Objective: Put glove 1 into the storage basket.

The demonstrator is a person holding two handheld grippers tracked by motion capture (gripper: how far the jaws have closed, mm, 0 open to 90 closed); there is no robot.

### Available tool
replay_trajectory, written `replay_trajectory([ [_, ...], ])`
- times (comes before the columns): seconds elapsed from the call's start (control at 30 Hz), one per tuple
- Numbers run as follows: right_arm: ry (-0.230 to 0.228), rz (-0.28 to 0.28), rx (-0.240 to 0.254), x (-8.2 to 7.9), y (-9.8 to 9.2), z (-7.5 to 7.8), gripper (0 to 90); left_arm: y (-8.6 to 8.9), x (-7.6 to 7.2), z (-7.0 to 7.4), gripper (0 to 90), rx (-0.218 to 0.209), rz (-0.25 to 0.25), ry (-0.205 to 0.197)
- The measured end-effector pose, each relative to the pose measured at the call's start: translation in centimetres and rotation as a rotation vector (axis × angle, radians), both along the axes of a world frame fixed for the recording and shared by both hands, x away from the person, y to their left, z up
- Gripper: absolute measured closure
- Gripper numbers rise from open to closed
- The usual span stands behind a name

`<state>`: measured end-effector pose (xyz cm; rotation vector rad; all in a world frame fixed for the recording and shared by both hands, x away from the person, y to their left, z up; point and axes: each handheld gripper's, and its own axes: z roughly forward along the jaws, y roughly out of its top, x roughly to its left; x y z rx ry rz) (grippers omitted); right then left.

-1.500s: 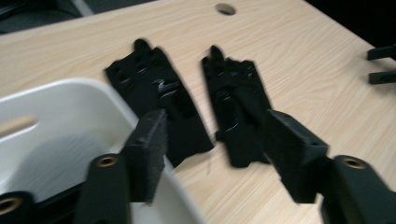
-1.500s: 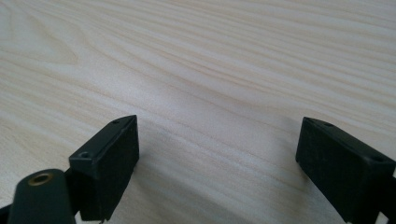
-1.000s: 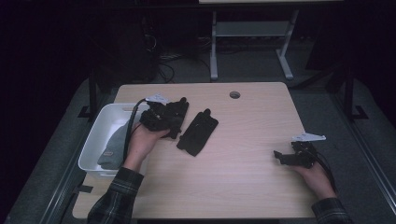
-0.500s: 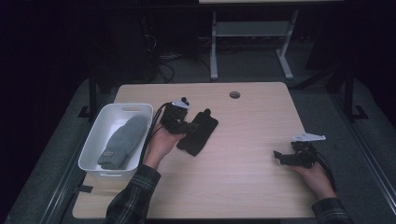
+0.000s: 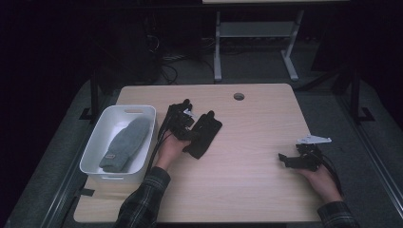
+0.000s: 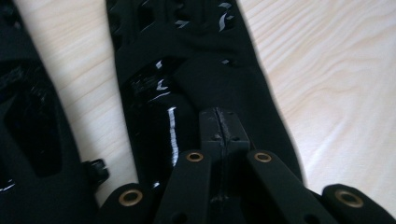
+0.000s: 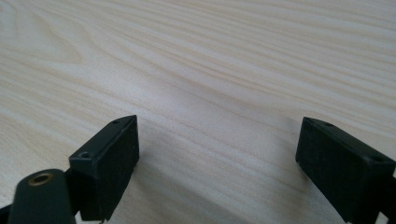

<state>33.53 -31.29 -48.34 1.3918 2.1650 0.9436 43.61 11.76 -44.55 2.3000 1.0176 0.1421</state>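
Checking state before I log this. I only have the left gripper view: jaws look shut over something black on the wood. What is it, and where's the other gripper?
Observer: It's a black glove lying flat on the table; the left gripper sits at its left edge.
Operator: Anything beside it?
Observer: A white bin at the table's left side, with a grey glove lying inside.
Operator: And the right gripper?
Observer: The right gripper is near the table's right edge, well apart from the glove. In its own view the jaws are open over bare wood.
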Motion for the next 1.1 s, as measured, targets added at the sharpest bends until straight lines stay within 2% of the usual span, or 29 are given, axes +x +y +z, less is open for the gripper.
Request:
replay_trajectory([
  [0.1, 0.000, 0.001, 0.000, 0.0, 0.0, 0.0, 13.1, 0.1, 0.0, -0.4, 89.4, -0.005, 0.000, 0.006],
  [0.13, 0.000, 0.002, 0.000, 0.0, 0.0, 0.0, 13.1, 0.3, 0.0, -0.6, 89.4, -0.023, 0.003, 0.001],
  [0.23, 0.000, 0.002, 0.000, 0.0, 0.0, 0.0, 13.1, 0.3, -0.2, -0.6, 89.4, -0.019, -0.006, 0.003],
  [0.37, 0.000, 0.002, 0.000, 0.0, 0.0, 0.0, 13.1, -0.2, -0.6, -0.4, 89.4, 0.001, -0.036, 0.004],
  [0.53, 0.002, 0.000, 0.001, 0.0, 0.0, 0.0, 13.1, -1.5, -1.6, -0.6, 89.4, -0.019, -0.077, 0.004],
  [0.6, 0.001, 0.000, 0.001, 0.0, 0.0, 0.0, 13.1, -2.8, -2.4, -0.8, 89.4, -0.045, -0.099, 0.003],
  [0.67, 0.001, 0.000, 0.001, 0.0, 0.0, 0.0, 13.1, -3.5, -2.8, -0.7, 89.5, -0.031, -0.137, 0.004],
  [0.7, 0.001, 0.000, 0.001, 0.0, 0.0, 0.0, 13.1, -3.5, -2.8, -0.7, 89.5, -0.031, -0.137, 0.004],
  [0.73, 0.001, 0.000, 0.001, 0.0, 0.0, 0.0, 13.1, -4.5, -3.3, -0.8, 89.5, -0.048, -0.147, 0.005],
  [0.77, 0.001, 0.001, 0.001, 0.0, 0.0, 0.0, 13.1, -4.8, -3.4, -0.8, 89.5, -0.039, -0.172, 0.008],
  [0.8, 0.001, 0.000, 0.001, 0.0, 0.0, 0.0, 13.1, -5.4, -3.7, -0.9, 89.4, -0.053, -0.175, 0.009],
  [0.83, 0.001, 0.001, 0.001, 0.0, 0.0, 0.0, 13.1, -5.8, -3.8, -0.9, 89.5, -0.048, -0.197, 0.011],
  [0.93, 0.001, 0.001, 0.001, 0.0, 0.0, 0.0, 13.1, -6.7, -4.2, -0.9, 89.5, -0.057, -0.218, 0.016],
  [0.97, 0.001, 0.001, 0.002, 0.0, 0.0, 0.0, 13.1, -7.2, -4.5, -1.0, 89.5, -0.072, -0.219, 0.018],
  [1.0, 0.001, 0.001, 0.001, 0.0, 0.0, 0.0, 13.1, -7.6, -4.6, -1.0, 89.5, -0.068, -0.237, 0.018],
  [1.1, 0.001, 0.001, 0.002, 0.0, 0.0, 0.0, 13.1, -9.4, -5.4, -1.1, 89.5, -0.090, -0.264, 0.023],
])
